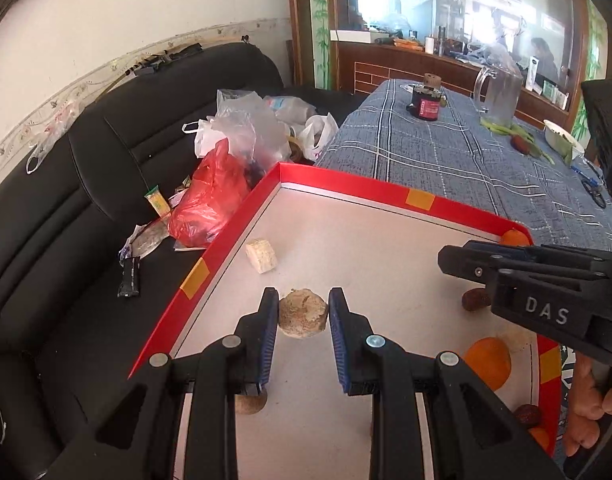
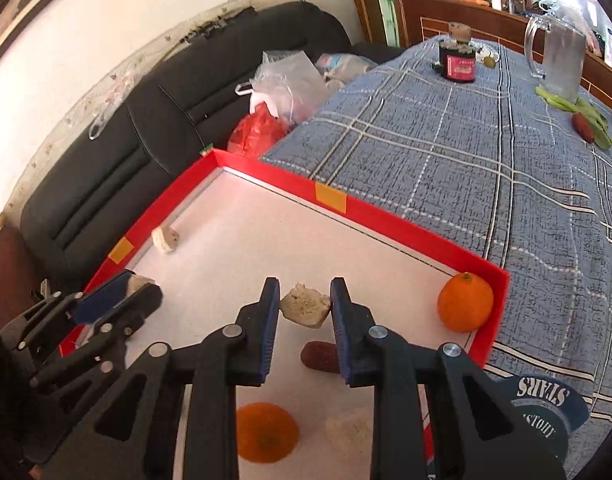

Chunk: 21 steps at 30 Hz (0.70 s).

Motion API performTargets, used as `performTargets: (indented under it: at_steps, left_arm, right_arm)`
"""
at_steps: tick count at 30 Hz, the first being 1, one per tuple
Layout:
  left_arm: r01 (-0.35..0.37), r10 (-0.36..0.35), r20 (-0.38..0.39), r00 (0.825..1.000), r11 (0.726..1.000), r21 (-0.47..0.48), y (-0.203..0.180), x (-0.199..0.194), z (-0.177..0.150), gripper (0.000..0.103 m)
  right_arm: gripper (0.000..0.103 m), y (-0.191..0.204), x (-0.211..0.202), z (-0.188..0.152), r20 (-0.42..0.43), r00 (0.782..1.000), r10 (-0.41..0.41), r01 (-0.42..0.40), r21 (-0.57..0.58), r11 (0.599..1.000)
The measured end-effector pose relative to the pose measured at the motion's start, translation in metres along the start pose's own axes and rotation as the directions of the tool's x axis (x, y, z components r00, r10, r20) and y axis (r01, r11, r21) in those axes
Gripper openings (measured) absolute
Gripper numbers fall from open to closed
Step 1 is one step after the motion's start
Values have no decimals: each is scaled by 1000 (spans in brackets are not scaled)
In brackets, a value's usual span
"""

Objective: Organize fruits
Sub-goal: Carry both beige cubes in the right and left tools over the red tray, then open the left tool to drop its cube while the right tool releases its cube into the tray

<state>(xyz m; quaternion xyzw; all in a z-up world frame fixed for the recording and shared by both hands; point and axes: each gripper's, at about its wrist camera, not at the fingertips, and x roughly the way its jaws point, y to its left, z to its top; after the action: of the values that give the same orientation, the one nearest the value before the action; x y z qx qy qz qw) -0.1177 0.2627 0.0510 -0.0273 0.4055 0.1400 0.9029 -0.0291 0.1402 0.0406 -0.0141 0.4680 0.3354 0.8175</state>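
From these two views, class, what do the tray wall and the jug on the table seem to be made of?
Tray wall: probably glossy red card, thin, folded at the corner, with orange tape patches. Jug: clear glass or plastic, see-through with a moulded handle; the pictures cannot settle which.

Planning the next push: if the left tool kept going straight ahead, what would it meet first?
The left tool already grips a pale lump. Beyond it, bare tray floor, then likely the red tray wall; depth is unclear.

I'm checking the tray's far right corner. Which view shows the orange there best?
The right wrist view: the orange sits whole in the red tray's corner. In the left wrist view, only a sliver shows behind the right gripper.
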Motion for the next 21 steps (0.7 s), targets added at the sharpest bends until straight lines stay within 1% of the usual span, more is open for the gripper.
performTargets:
  at_steps: [5, 11, 13, 14, 15, 17, 21]
  left_arm:
    - [-15, 15, -16, 1000, 1000, 9, 0, 1, 0, 25]
    - [-44, 44, -23, 999, 999, 8, 0, 2, 1, 26]
    - [-58, 58, -24, 998, 998, 6, -1, 0, -1, 34]
    - [-64, 64, -22, 998, 998, 5, -1, -1, -2, 41]
    - [-71, 71, -14, 997, 997, 6, -2, -5, -3, 44]
    - [-77, 77, 1, 997, 997, 7, -4, -11, -4, 45]
    - [-100, 100, 49, 994, 995, 0, -7, -30, -5, 59]
  right_arm:
    - [29, -3, 14, 0, -45, 999, -18, 19, 9, 1000]
    - [29, -6, 11, -2, -50, 998, -27, 28, 19, 999]
    - [30, -7, 7, -5, -51, 998, -24, 25, 30, 999]
    - [30, -8, 4, -6, -42, 999, -21, 23, 34, 999]
    - [30, -8, -1, -8, -30, 999, -20, 21, 36, 999]
    - [33, -8, -10, -12, -7, 1000, -21, 21, 36, 999]
    - [35, -7, -33, -21, 47, 998, -30, 29, 28, 999]
